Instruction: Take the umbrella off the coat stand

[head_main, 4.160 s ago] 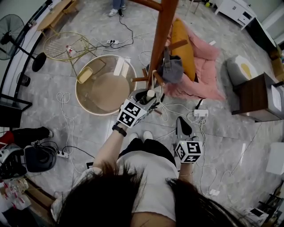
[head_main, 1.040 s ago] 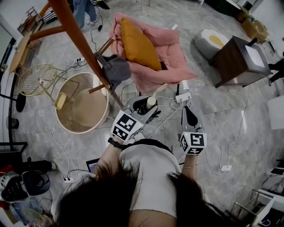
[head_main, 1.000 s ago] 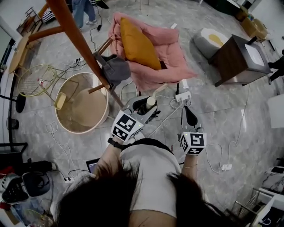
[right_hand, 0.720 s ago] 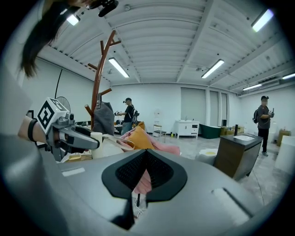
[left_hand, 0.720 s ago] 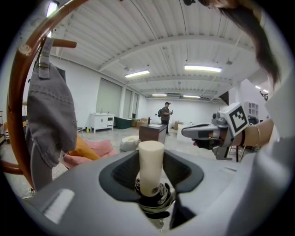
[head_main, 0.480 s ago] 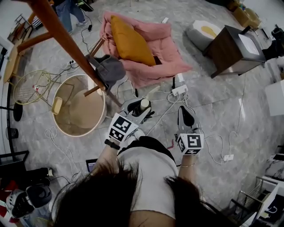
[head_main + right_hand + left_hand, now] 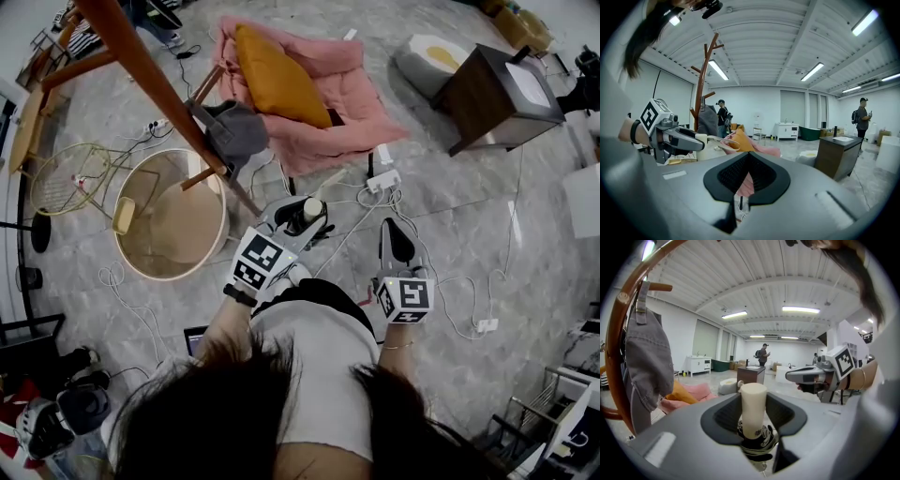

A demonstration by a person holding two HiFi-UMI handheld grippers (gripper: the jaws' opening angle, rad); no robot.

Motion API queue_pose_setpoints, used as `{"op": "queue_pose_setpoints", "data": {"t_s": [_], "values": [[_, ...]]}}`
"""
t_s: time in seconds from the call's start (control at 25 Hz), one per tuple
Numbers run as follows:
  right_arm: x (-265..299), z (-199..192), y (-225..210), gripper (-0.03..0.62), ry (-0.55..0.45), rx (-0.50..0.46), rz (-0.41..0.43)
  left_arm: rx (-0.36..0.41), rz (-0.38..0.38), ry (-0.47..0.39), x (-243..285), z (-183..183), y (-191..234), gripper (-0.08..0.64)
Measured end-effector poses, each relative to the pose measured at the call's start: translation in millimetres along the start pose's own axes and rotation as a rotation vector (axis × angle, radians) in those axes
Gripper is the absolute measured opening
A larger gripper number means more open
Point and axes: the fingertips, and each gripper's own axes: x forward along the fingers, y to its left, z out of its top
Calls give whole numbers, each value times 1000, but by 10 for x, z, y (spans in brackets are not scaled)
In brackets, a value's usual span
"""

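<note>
Left tool (image 7: 296,217) is clamped on the umbrella (image 7: 753,405). Its jaws are held part-way apart by the upright cream handle (image 7: 312,207), and the folded black-and-white canopy is bunched just below them. To its left, the coat stand (image 7: 150,80) slants across the head view with a grey cap (image 7: 234,132) hanging on a peg. No peg touches the umbrella in the left gripper view, which shows it out in front of the stand. Step in hand, as I judge it: lift-off looks done or nearly so, and this is now carry-away. Next move calls for drawing the umbrella clear of the lower pegs and the cap without snagging, grip kept firm on the handle. Right tool (image 7: 390,232) is level beside the left one, jaws narrow and together, nothing between them. It is idle, but could support the canopy end if needed.
</note>
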Motion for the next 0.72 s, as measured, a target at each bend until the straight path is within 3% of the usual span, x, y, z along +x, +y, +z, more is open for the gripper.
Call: {"op": "queue_pose_setpoints", "data": {"t_s": [0.72], "values": [[243,200,223,3,-29,-30,67,-11,95,-28,-291,119,246,210]]}}
